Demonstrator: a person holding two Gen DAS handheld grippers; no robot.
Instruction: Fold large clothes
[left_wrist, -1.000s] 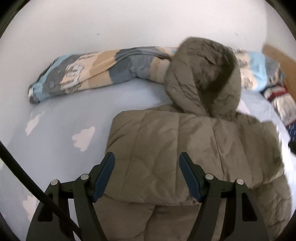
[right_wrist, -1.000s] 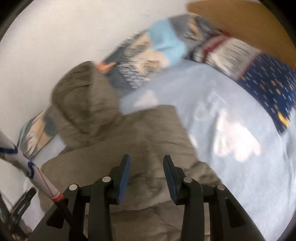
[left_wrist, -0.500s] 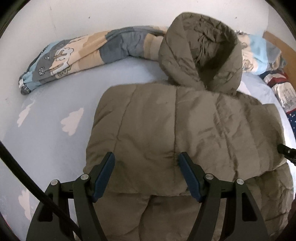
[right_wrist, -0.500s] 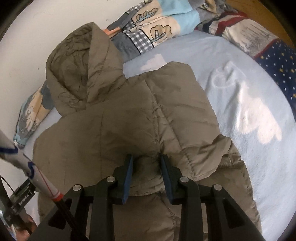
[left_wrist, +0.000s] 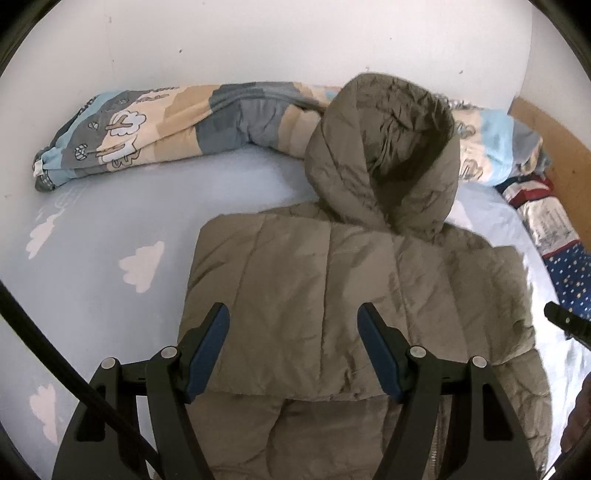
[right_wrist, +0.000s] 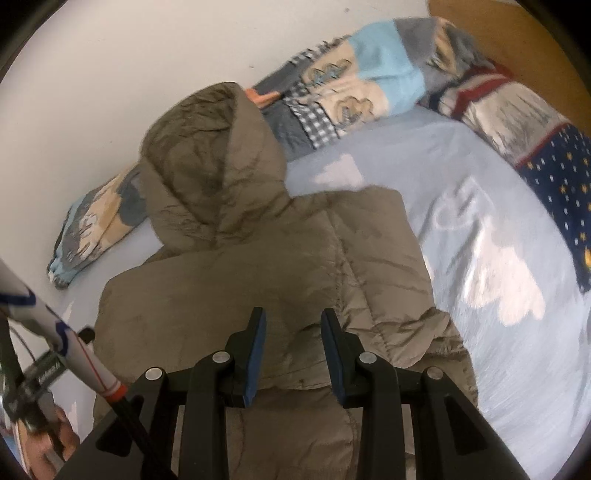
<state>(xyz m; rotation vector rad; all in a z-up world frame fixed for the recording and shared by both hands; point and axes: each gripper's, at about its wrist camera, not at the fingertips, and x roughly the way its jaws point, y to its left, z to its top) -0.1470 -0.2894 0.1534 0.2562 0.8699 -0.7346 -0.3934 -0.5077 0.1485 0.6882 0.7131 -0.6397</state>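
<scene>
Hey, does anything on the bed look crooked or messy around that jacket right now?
Only the hood: it sticks out unfolded past the jacket and lies over the bunched quilt by the wall. Otherwise the fold looks fairly even.

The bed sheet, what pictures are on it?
White clouds on the light blue bed sheet, clearest in the left wrist view.

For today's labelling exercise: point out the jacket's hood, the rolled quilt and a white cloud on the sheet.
hood (left_wrist: 384, 155), left wrist view, on its dark opening.
rolled quilt (left_wrist: 155, 125), left wrist view, on its middle, by the tree print.
white cloud (left_wrist: 142, 266), left wrist view, on its centre.
</scene>
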